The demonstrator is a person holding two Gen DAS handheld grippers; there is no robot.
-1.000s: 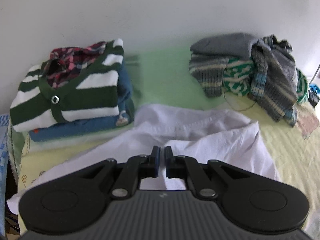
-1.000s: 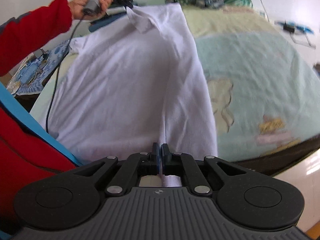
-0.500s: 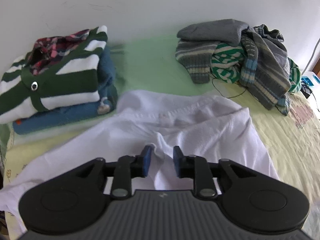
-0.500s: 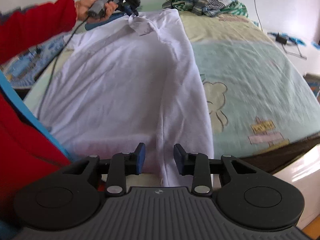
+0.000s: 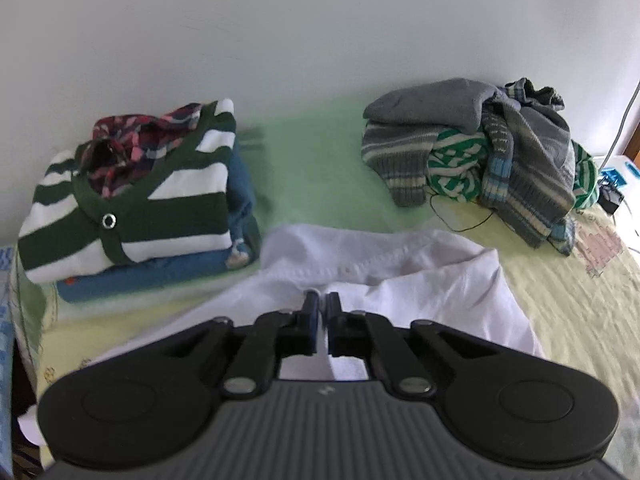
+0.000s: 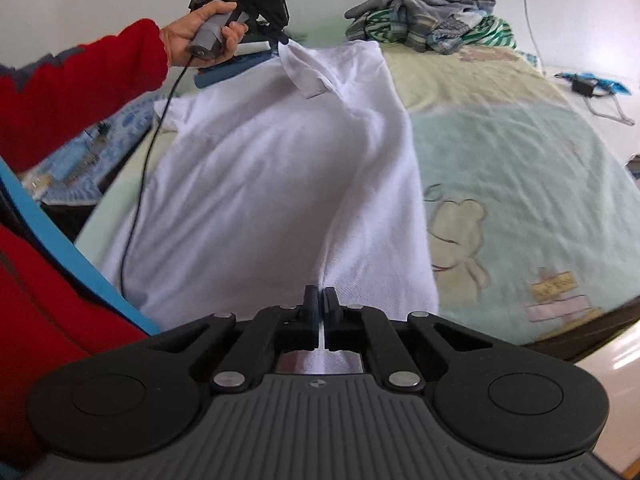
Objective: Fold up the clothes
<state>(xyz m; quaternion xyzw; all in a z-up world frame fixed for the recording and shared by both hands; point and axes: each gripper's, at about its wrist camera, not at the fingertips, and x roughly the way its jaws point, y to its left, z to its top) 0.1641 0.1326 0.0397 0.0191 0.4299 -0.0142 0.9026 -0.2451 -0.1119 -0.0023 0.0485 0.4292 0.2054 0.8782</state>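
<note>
A white polo shirt (image 5: 420,280) lies lengthwise on the bed, collar end toward the wall. My left gripper (image 5: 321,300) is at the collar end, its jaws closing to shut with white fabric pinched between the pads. From the right wrist view the same left gripper (image 6: 280,38) lifts the collar slightly, held by a hand (image 6: 200,36). My right gripper (image 6: 321,294) is at the hem of the shirt (image 6: 280,168), jaws closing to shut on a ridge of cloth along a lengthwise crease.
A folded stack topped by a green-and-white striped cardigan (image 5: 132,200) sits back left by the wall. A loose pile of knitwear (image 5: 480,152) lies back right. A red sleeve (image 6: 80,92) and a black cable (image 6: 136,200) cross the left side. The bed edge (image 6: 580,332) drops off at right.
Both grippers stood open over the shirt half a second ago and are now shut on its fabric again. The right gripper has risen slightly, and the collar end is lifted.
</note>
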